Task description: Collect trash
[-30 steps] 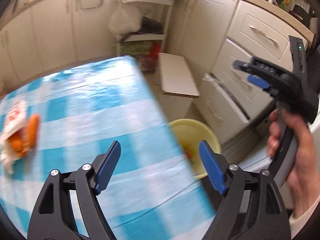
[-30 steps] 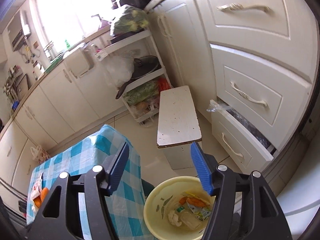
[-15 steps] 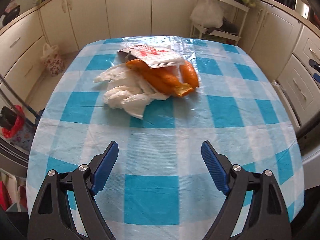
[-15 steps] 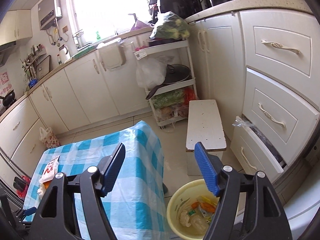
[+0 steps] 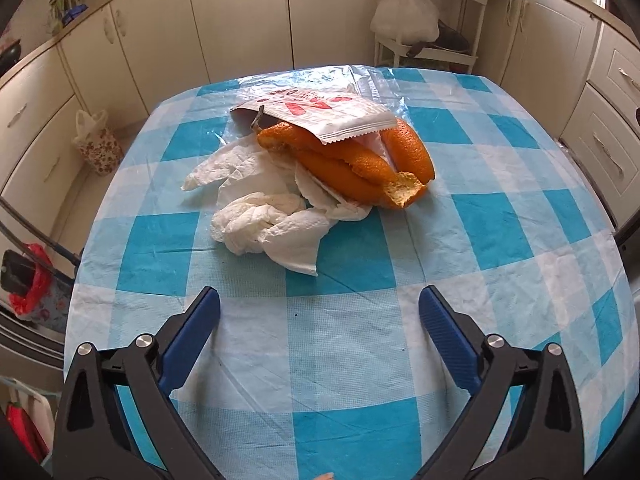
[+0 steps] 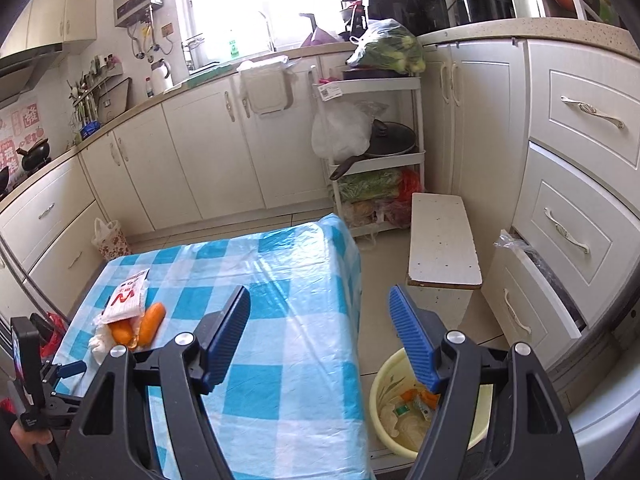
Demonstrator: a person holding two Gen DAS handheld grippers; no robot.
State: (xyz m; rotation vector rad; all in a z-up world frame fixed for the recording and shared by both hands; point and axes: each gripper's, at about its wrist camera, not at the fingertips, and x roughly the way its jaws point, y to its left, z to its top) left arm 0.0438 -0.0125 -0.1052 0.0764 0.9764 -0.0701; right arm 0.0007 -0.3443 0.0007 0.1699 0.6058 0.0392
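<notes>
Lining up on the last trash pile

My left gripper (image 5: 319, 328), jaws just opened wide and empty, faces the heap mid-tabletop (image 5: 500, 224) to straddle it: crumpled tissue (image 5: 264, 216), curled orange peel (image 5: 360, 164), a white wrapper (image 5: 320, 114) on top. My right gripper (image 6: 320, 340) waits open above the bin (image 6: 390, 412).

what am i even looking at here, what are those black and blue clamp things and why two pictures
Those are hand-held grippers, not a robot: a person carries one in each hand, and each has a camera looking out along its two blue fingers. One picture is from the left gripper, whose jaws have just been opening and hold nothing. It faces a table with a checked cloth, bearing orange peel, crumpled tissue and a snack wrapper. The other picture is from the right gripper, also open and empty, looking across the table's edge at a yellow bin on the floor that already has rubbish inside.
</notes>
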